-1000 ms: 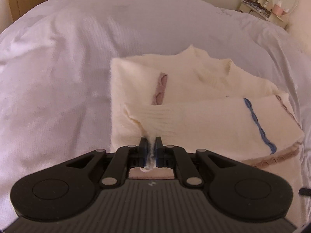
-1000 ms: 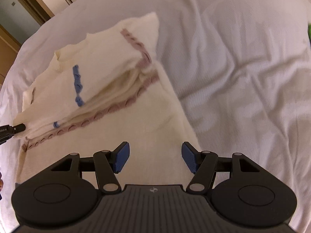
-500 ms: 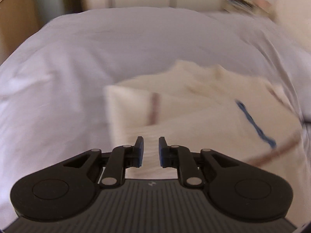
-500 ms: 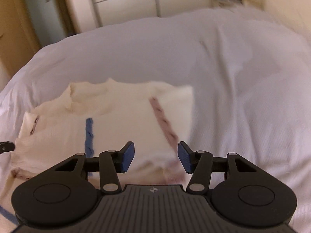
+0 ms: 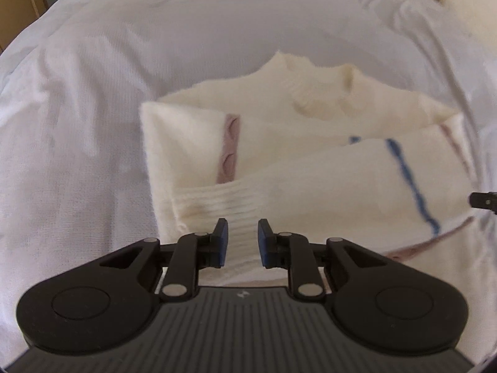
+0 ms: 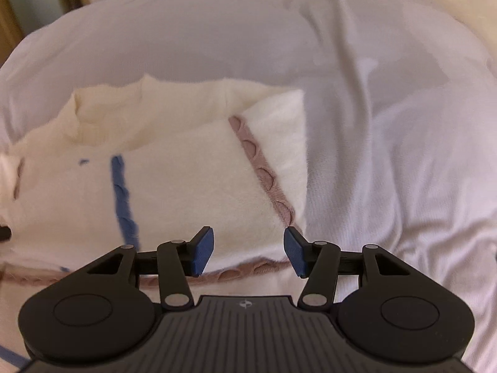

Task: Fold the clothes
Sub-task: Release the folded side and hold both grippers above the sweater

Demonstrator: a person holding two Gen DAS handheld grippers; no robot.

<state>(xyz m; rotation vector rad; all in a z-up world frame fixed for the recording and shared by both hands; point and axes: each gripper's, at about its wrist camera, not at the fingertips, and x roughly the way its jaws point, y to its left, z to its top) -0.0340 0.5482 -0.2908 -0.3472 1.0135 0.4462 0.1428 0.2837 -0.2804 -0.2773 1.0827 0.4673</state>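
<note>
Sweater (image 5: 310, 168): cream knit, one blue cable stripe (image 5: 410, 183), mauve scalloped bands (image 6: 264, 168), ribbed cuff (image 5: 223, 205). Bedsheet (image 5: 93, 93): plain white. Gripper pads (image 6: 203, 250): blue, on black bodies.

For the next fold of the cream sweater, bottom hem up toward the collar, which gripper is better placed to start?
Probably the left gripper: its open jaws sit right at the ribbed cuff on the sweater near edge. The right gripper is open too, but sits at the sweater's right corner, partly over the bedsheet.
</note>
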